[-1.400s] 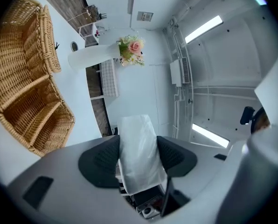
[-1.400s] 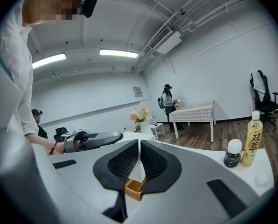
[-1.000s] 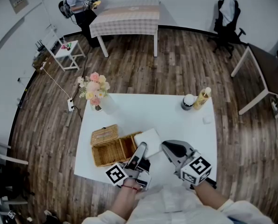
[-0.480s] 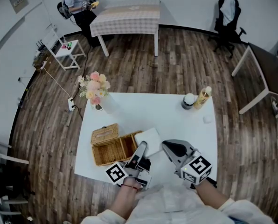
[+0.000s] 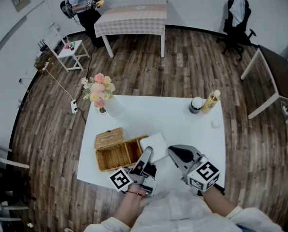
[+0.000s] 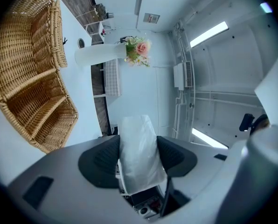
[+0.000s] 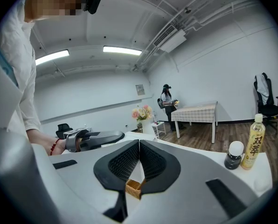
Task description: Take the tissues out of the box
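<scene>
Left gripper (image 5: 148, 151) is gripping the tissue pack (image 5: 154, 146) beside the open wicker box (image 5: 116, 154)

Its fingers (image 6: 101, 160) are pressing on both sides of the white, plastic-wrapped tissue pack (image 6: 138, 157), which is sitting just outside the box at its 3 o'clock edge, over the white worktop (image 5: 182, 124). The right gripper (image 5: 175, 151) is hovering at the pack's 3 o'clock, its fingers lying flat together with nothing between them.
</scene>
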A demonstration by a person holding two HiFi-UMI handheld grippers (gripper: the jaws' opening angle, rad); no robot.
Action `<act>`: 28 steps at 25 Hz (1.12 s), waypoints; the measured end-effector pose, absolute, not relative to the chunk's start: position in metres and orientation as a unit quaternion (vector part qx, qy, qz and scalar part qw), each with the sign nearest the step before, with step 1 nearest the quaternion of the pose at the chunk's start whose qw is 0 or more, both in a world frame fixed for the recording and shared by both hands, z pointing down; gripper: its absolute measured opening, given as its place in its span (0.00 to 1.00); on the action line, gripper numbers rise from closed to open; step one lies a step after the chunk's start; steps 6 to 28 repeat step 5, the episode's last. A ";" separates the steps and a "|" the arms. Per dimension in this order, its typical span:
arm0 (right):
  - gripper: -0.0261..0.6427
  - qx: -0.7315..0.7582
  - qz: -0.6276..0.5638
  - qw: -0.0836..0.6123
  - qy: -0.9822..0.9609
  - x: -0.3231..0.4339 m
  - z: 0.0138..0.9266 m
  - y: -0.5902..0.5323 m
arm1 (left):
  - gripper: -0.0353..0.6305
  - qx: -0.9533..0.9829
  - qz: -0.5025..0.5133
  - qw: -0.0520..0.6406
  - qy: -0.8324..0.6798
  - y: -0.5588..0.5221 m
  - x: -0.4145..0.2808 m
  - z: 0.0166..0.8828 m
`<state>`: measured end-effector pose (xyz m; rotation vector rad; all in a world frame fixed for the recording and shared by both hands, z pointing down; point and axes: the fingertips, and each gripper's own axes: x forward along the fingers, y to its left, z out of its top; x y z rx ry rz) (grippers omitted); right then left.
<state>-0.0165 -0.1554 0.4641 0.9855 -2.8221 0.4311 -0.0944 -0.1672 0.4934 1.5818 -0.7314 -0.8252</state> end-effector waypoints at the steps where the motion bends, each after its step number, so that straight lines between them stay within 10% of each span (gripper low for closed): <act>1: 0.09 0.325 0.144 0.061 -0.933 -0.017 0.464 -0.155 | 0.41 0.674 -0.352 0.570 -0.312 -0.167 -0.095 0.494; 28: 0.09 0.324 0.148 0.064 -0.932 -0.017 0.465 -0.155 | 0.41 0.671 -0.353 0.573 -0.313 -0.168 -0.095 0.494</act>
